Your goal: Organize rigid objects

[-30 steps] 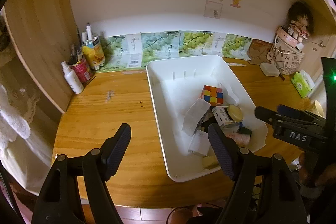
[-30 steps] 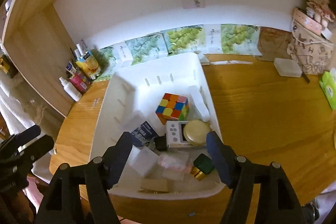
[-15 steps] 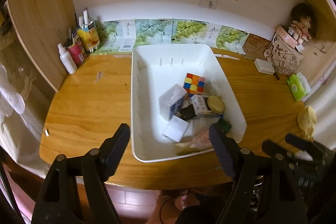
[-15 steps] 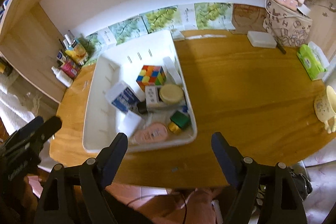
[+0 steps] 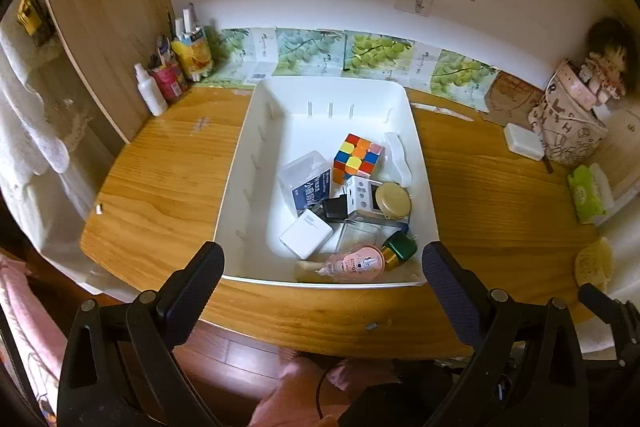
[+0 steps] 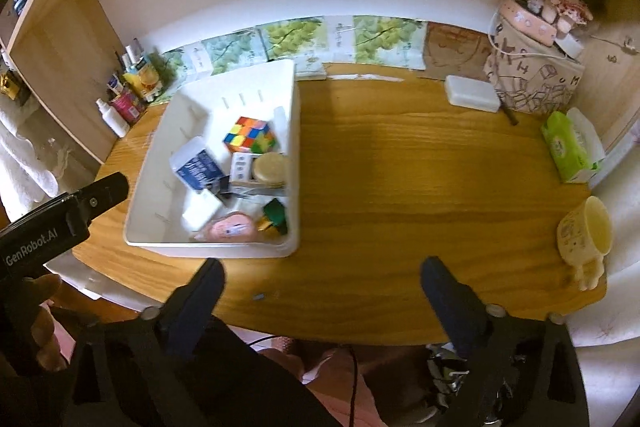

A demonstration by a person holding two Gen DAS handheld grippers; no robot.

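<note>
A white bin sits on the wooden desk. Inside lie a colour cube, a clear box with a dark blue label, a white charger block, a gold-lidded jar, a pink bottle and a green-capped bottle. My left gripper hovers over the bin's near rim, jaws opening wide, nothing between them. My right gripper hangs over bare desk right of the bin, jaws opening, empty.
Bottles and tubes crowd the back left corner. At the right stand a printed bag with a doll, a white soap box, a green tissue pack and a cream mug. The left gripper body shows at the left.
Both grippers pulled back toward the desk's front edge and opened wider. The bin and its contents now look smaller and farther away; nothing in it has moved.
</note>
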